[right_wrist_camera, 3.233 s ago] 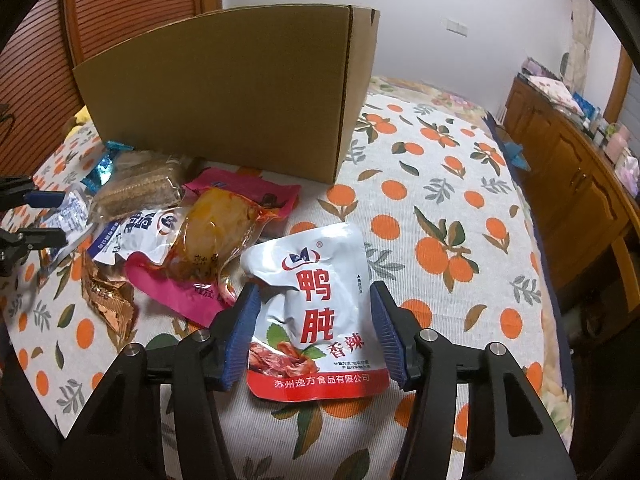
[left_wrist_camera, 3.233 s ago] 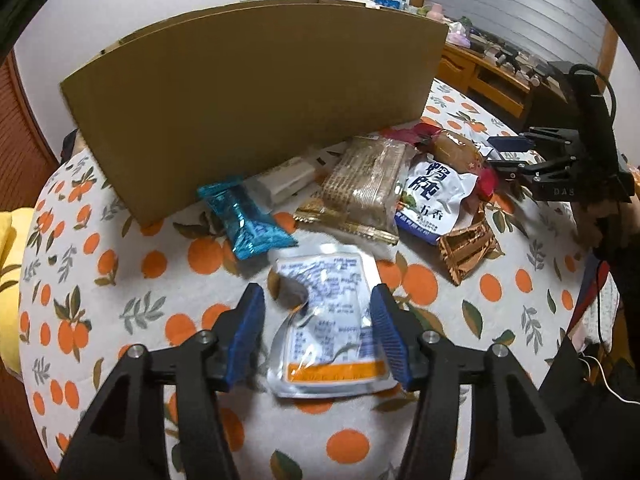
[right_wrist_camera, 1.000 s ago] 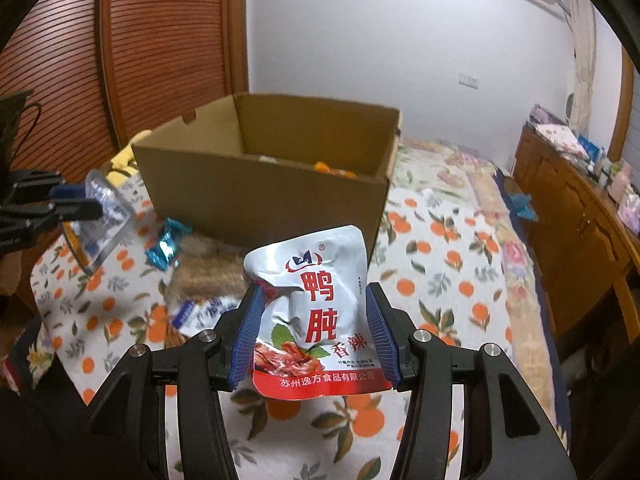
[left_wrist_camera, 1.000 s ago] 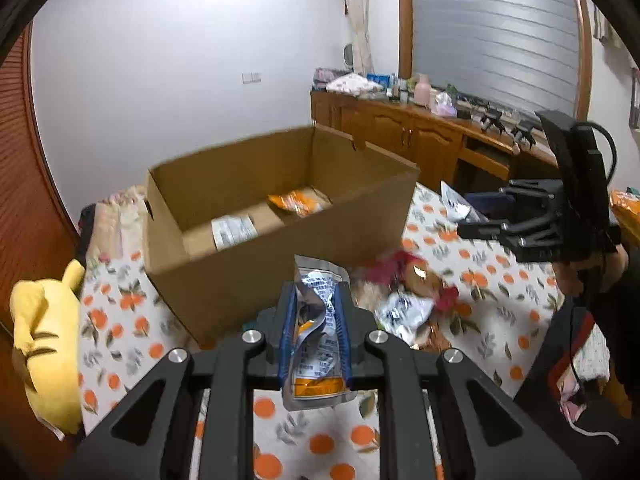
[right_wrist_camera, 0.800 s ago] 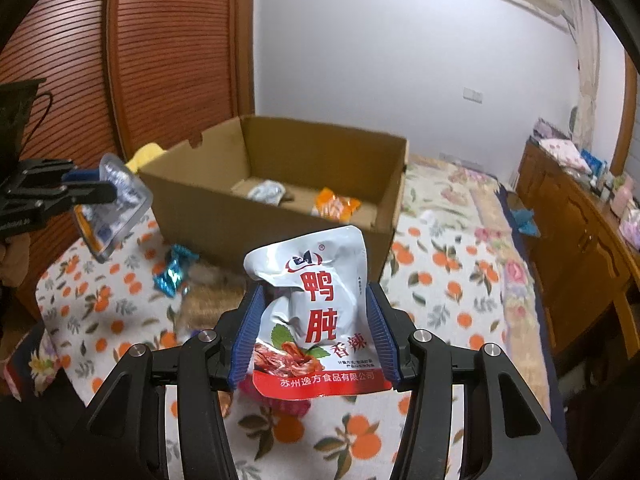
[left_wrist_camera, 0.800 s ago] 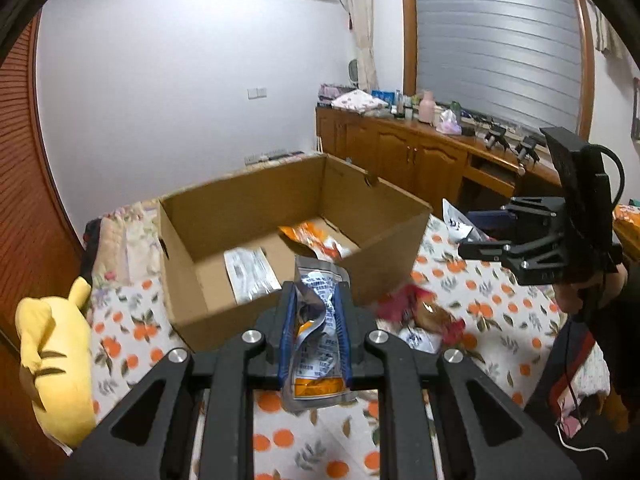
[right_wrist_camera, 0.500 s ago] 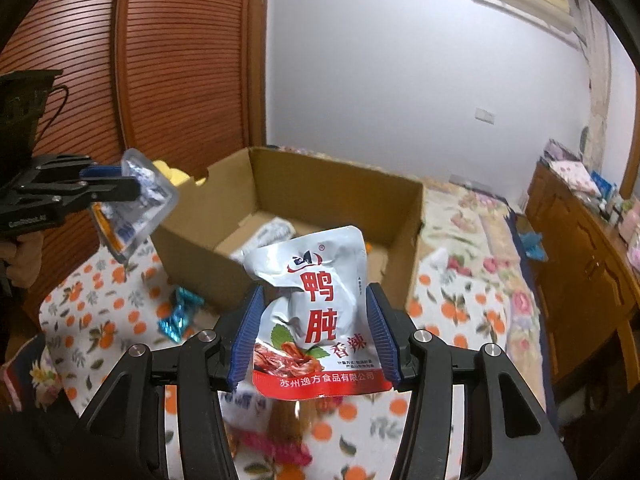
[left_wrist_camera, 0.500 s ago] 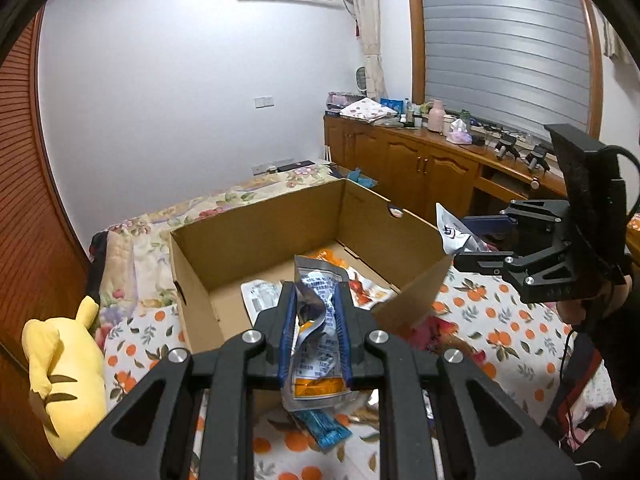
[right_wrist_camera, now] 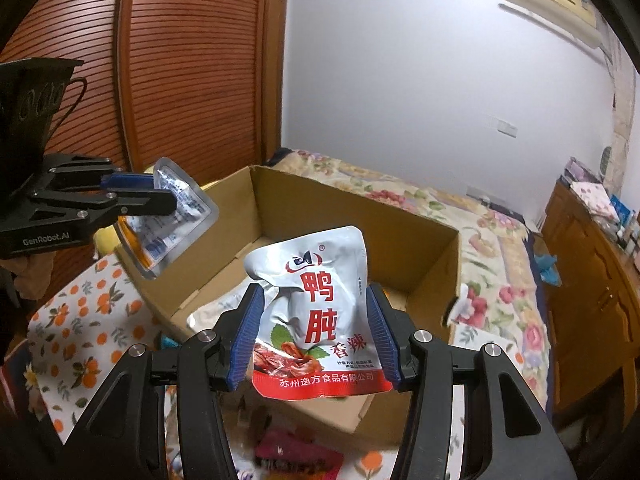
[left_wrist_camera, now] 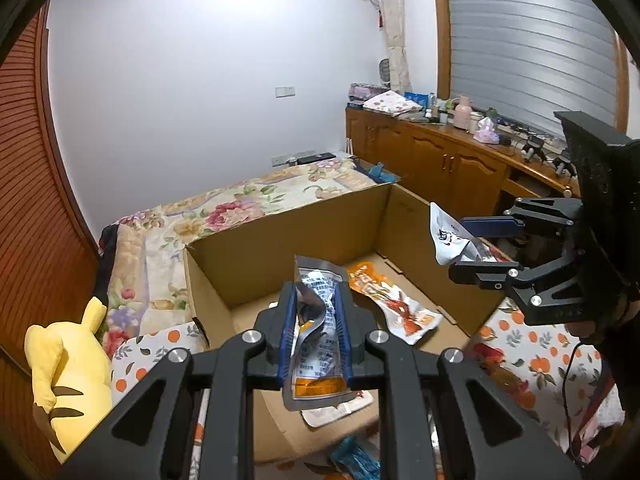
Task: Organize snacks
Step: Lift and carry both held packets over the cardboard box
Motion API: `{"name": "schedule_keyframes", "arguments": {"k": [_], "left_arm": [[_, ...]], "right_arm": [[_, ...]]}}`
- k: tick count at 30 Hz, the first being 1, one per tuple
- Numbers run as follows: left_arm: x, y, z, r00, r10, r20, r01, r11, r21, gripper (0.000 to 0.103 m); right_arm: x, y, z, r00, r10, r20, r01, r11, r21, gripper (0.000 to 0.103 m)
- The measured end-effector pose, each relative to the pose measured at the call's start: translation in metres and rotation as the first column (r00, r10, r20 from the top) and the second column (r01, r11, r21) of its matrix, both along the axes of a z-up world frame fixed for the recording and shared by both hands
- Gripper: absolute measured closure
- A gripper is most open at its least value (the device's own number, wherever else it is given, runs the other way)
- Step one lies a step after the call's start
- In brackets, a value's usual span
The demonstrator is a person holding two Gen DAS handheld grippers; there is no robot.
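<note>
Cardboard box (left_wrist_camera: 248,256) open; orange packet (left_wrist_camera: 394,308), pale pouch (right_wrist_camera: 216,310) inside.

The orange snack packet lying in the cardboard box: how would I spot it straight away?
Find the open cardboard box on the orange-patterned bedspread. On its floor, toward the right wall, lies the orange snack packet. It is the only bright orange pack lying in there; the white packet beside it is pale.
</note>
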State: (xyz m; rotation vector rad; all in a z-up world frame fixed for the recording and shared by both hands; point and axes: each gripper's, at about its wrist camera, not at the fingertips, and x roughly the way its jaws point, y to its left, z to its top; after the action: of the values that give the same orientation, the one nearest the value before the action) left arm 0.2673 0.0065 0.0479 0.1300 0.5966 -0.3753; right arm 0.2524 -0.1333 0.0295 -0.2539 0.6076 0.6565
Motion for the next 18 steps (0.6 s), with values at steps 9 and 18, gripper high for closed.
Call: {"name": "schedule_keyframes", "arguments": {"k": [9, 18], "left_arm": [[0.02, 0.001, -0.025, 0.998, 0.035, -0.048, -0.034, 0.999, 0.006, 0.087], [0.029, 0.006, -0.038, 0.996, 0.06, -0.073, -0.059, 0.998, 0.015, 0.086]], "right_arm": [[0.022, 0.02, -0.017, 0.999, 0.011, -0.036, -0.011, 1.0, -0.01, 0.049], [0.031, 0.038, -0.033, 0.996, 0.027, -0.082, -0.03, 0.999, -0.031, 0.049]]}}
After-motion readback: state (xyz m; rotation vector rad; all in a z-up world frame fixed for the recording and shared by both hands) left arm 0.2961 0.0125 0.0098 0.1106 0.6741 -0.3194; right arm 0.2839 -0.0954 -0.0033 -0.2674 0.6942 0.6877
